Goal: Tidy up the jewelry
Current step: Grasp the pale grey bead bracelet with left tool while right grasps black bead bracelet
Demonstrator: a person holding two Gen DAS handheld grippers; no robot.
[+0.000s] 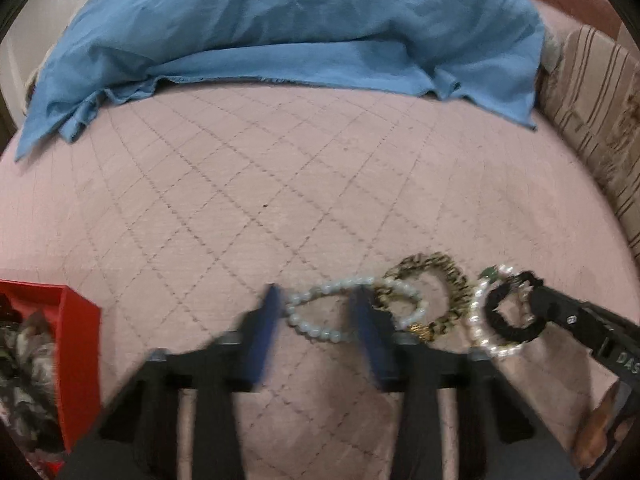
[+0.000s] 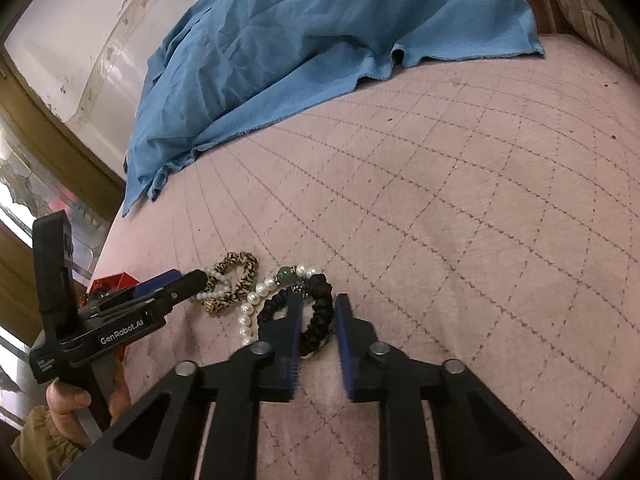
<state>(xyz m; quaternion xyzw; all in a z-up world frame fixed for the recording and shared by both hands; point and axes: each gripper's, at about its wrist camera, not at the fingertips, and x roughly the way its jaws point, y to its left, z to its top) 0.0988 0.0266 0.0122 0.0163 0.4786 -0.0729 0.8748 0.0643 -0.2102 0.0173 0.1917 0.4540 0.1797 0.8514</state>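
A pale bead bracelet [image 1: 320, 330] lies on the pink quilted bed, overlapped by a leopard-print scrunchie [image 1: 448, 280]. My left gripper [image 1: 318, 302] is open, its blue fingers astride the bead bracelet's left loop. A pearl bracelet with a green bead [image 2: 262, 290] lies under a black braided scrunchie [image 2: 320, 308]. My right gripper [image 2: 318, 312] is open, its fingers astride the black scrunchie's right side. The right gripper's tip shows in the left wrist view [image 1: 536, 284] at the black scrunchie [image 1: 508, 330].
A red box [image 1: 76, 344] with patterned items sits at the left edge of the bed; it also shows in the right wrist view [image 2: 110, 282]. A crumpled blue cloth [image 1: 280, 28] covers the far bed. A striped cushion [image 1: 596, 120] lies at the right.
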